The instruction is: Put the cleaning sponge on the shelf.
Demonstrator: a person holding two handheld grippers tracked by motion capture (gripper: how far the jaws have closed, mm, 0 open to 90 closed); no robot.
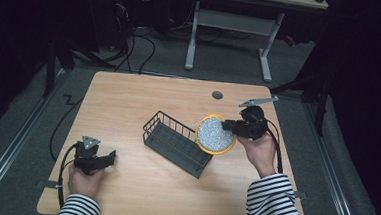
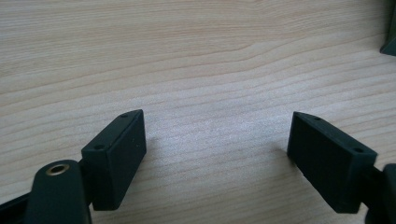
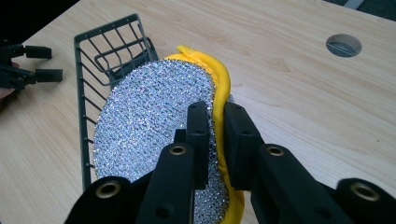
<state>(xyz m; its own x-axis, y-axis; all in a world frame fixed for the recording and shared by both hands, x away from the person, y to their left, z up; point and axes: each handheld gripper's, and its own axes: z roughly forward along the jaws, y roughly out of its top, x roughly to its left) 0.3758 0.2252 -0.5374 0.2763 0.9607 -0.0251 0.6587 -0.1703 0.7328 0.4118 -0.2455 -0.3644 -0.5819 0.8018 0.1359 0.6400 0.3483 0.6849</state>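
A round scouring pad (image 1: 215,134), silver mesh on one face and yellow on the other, hangs in the air by the right end of a dark wire basket (image 1: 176,142). My right gripper (image 1: 231,125) is shut on the pad's edge; in the right gripper view both jaws pinch the scouring pad (image 3: 154,121) above the basket (image 3: 105,60). My left gripper (image 1: 109,158) rests low at the table's front left, open, with nothing between its fingers (image 2: 116,154) but bare wood.
The wooden table (image 1: 129,98) has a round cable hole (image 1: 217,95) near its far edge. Cables trail off the left side to the floor. A white-legged desk (image 1: 231,25) stands beyond the table.
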